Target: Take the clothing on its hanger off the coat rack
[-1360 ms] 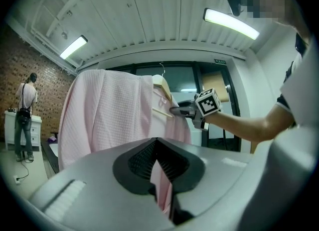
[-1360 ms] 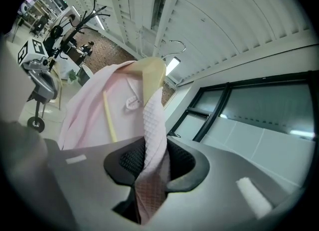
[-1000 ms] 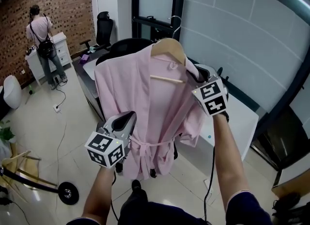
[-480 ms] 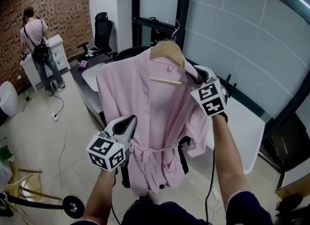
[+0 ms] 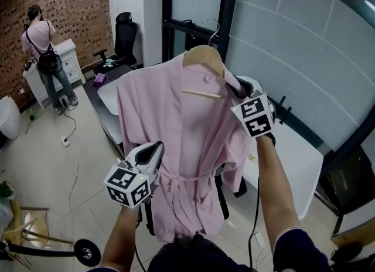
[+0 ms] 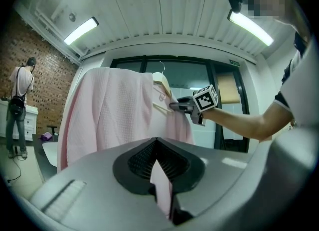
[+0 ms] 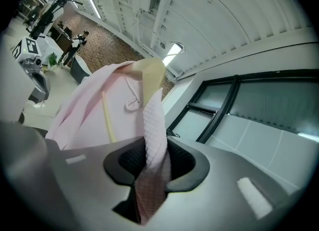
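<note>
A pink robe (image 5: 176,130) hangs on a wooden hanger (image 5: 203,58) whose metal hook (image 5: 212,27) stands free in the air, hooked on nothing. My right gripper (image 5: 237,89) is shut on the robe's right shoulder where it lies over the hanger arm; pink cloth (image 7: 154,125) runs up out of its jaws to the hanger (image 7: 149,75). My left gripper (image 5: 153,148) is lower, at the robe's left front near the belt, shut on a fold of pink fabric (image 6: 162,190). From the left gripper view I see the robe (image 6: 114,115) and the right gripper (image 6: 182,107).
A person with a shoulder bag (image 5: 44,48) stands at a white cabinet by the brick wall. A black office chair (image 5: 125,33) and a dark-framed glass wall (image 5: 225,7) are behind the robe. A white desk (image 5: 293,153) lies on the right, and a wheeled base (image 5: 87,250) at lower left.
Both grippers keep their hold and the robe stays between them. The room behind has slid by: the hook now shows against the glass wall, and the desk sits further right.
</note>
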A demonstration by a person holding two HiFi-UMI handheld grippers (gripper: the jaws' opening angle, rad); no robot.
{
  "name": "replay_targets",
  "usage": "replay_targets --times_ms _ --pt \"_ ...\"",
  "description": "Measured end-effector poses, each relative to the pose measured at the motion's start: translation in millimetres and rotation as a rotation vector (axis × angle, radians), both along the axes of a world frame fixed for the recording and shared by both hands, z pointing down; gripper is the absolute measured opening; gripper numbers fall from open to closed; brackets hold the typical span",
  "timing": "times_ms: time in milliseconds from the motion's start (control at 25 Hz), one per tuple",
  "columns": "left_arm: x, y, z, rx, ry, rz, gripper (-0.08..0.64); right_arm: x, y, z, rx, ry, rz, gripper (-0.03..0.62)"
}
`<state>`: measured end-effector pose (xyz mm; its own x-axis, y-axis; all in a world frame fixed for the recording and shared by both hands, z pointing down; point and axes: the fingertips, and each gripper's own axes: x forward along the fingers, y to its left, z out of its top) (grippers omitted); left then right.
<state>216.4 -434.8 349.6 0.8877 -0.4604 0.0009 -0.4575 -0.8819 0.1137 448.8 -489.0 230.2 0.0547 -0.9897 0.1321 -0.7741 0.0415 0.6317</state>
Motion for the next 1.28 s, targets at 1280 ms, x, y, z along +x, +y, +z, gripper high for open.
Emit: replay_targets --times_ms 1280 --pt "-42.2 26.2 122.3 -0.273 -0.113 -0.188 0.011 -52.9 26.2 223.7 -0.307 -0.041 -0.13 0.081"
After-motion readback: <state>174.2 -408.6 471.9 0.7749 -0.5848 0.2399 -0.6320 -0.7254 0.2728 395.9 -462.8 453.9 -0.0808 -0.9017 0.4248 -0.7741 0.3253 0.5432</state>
